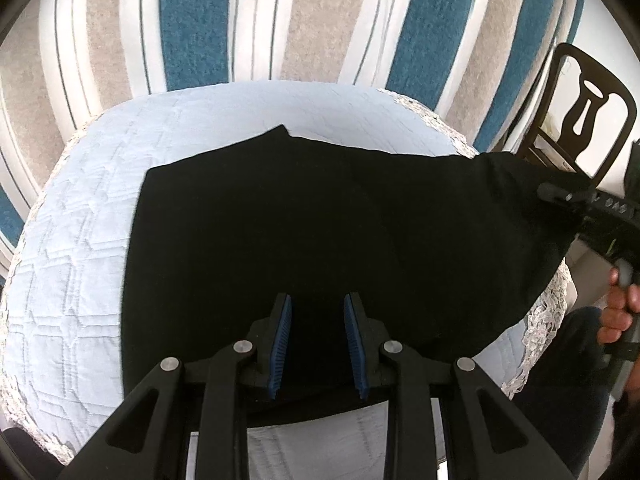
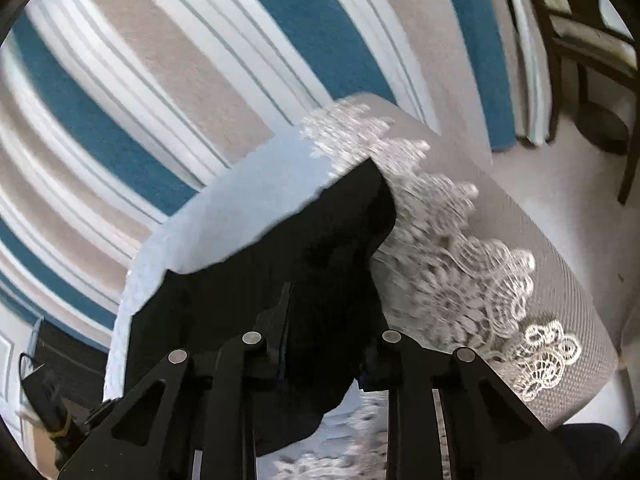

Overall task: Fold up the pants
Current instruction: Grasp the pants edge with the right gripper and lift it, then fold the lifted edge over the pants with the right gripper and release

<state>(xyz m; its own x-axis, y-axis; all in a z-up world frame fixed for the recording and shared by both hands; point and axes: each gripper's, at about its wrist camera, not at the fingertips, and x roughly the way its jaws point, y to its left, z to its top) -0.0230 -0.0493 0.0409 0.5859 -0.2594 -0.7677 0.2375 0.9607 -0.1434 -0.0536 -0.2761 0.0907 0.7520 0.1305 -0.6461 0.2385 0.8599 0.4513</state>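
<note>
Closest to the left wrist camera, the left gripper (image 1: 317,322) points down at the black pants (image 1: 280,220). Its two blue-padded fingers (image 1: 280,344) stand partly apart, with black cloth lying in the gap. Whether the pads press on that cloth or only hang over it is hard to tell, since black fabric and black fingers run together.

Ahead of that gripper the pants spread flat over a pale blue quilted cover (image 1: 72,240). Their far corner rises to a point, and their near edge is hidden under the gripper's arms. To the right, the cloth is drawn out past the lace trim (image 1: 544,320) of the cover to the right gripper (image 1: 548,191), which pinches that end. A hand (image 1: 618,312) grips its handle, cut off at the picture's edge.

In the right wrist view, the right gripper (image 2: 326,328) is closed on a bunched fold of the pants (image 2: 280,264). The left finger (image 2: 282,332) shows as a thin edge; the right one is buried in cloth. The lace trim (image 2: 460,264) is blurred.

Beyond the cover lies a carpet (image 1: 192,20) striped blue, beige and white. A dark wooden chair (image 1: 588,120) stands far right, only partly in frame.
</note>
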